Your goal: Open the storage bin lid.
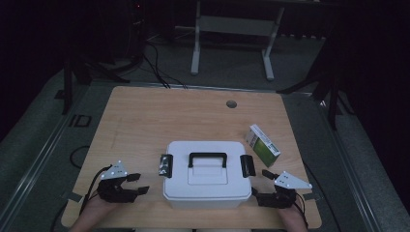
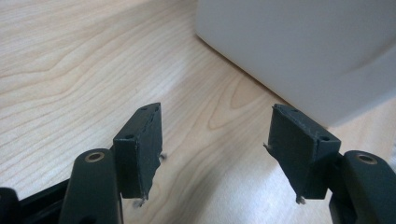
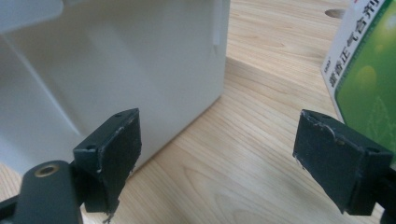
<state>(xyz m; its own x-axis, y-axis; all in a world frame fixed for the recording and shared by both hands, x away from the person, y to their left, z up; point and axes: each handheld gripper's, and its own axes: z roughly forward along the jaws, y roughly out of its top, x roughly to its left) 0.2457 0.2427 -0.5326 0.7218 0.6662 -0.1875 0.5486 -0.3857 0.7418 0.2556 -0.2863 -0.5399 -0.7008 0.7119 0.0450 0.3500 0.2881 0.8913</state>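
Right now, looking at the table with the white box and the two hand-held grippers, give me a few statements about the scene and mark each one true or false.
1. The white box has a black handle on its lid. True.
2. The left hand-held gripper is clamped on the box. False: its jaws stand open over bare wood, beside the box.
3. A green and white carton lies on the table to the right of the box. True.
4. The right hand-held gripper holds the carton. False: its jaws are open with nothing between them, the carton beyond them.
5. The box lid is off. False: the lid sits on the box, with a black latch at each end.
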